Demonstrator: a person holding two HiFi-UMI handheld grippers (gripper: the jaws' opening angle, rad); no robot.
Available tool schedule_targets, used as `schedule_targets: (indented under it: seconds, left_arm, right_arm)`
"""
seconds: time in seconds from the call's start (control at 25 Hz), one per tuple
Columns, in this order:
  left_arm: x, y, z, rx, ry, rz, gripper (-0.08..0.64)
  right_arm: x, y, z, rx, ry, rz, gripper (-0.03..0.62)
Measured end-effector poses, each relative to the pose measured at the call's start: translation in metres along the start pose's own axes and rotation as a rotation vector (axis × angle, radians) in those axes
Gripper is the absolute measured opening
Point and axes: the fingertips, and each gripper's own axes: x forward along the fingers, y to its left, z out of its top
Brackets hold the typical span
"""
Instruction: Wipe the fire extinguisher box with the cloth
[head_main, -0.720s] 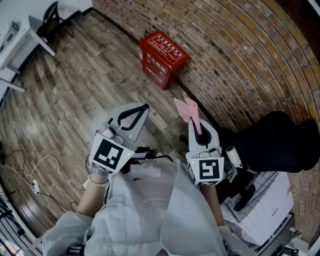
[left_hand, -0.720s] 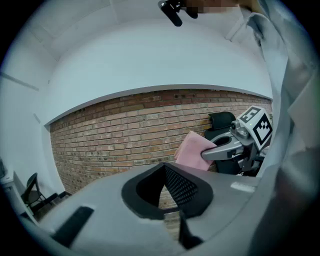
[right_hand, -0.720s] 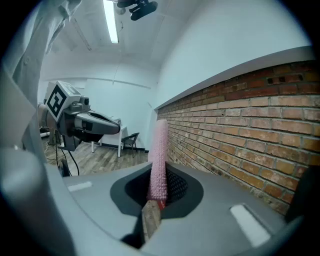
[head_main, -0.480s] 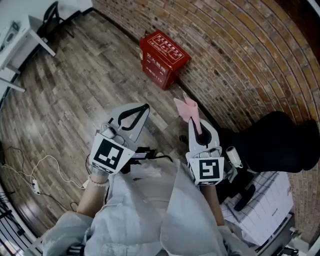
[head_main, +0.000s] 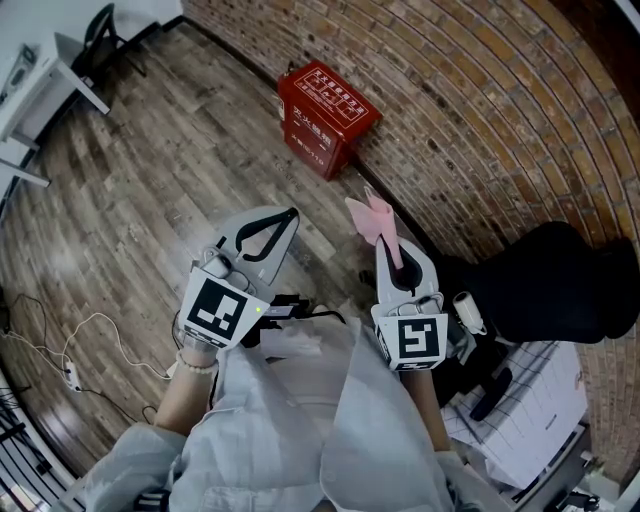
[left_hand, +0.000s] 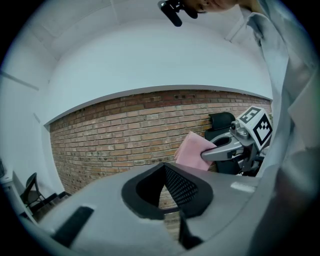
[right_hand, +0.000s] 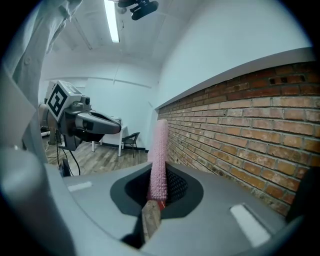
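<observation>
Fire extinguisher box (head_main: 328, 118): red, on wood floor, against brick wall (head_main: 480, 110); neither tool in contact
Right gripper (head_main: 385, 238): jaws clamped on pink cloth (head_main: 372, 216), cloth standing edge-on, well short of box
Left gripper (head_main: 288, 216): jaws together, nothing between them, likewise well short of box
Box surface condition unreadable from head view, probably unwiped
Assessment: cloth in hand; approach to box and all wiping outstanding

Red ext. box (head_main: 327, 115), pink cloth (head_main: 372, 218), red-brown brick wall (head_main: 480, 120), grey-brown wood-grain floor (head_main: 140, 190).
</observation>
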Motion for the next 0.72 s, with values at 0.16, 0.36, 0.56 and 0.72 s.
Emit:
schedule_targets:
  seconds: [0.16,0.36,0.56,0.72]
  left_arm:
    - [-0.005,0.006,-0.001,0.004,-0.008,-0.008,-0.002]
    - [-0.019,0.017,-0.004,0.005,-0.017,-0.017,-0.002]
    - [-0.031,0.029,-0.006,0.026,-0.024,-0.027,-0.002]
    - [-0.037,0.038,-0.008,0.038,-0.030,-0.030,-0.003]
  right_arm:
    - [0.003,-0.004,0.003,0.047,-0.023,-0.057,0.018]
    - [0.007,0.011,0.006,0.036,-0.013,-0.075,0.019]
    - [0.009,0.028,0.007,0.036,-0.017,-0.092,0.019]
    - [0.010,0.036,0.008,0.042,-0.017,-0.109,0.019]
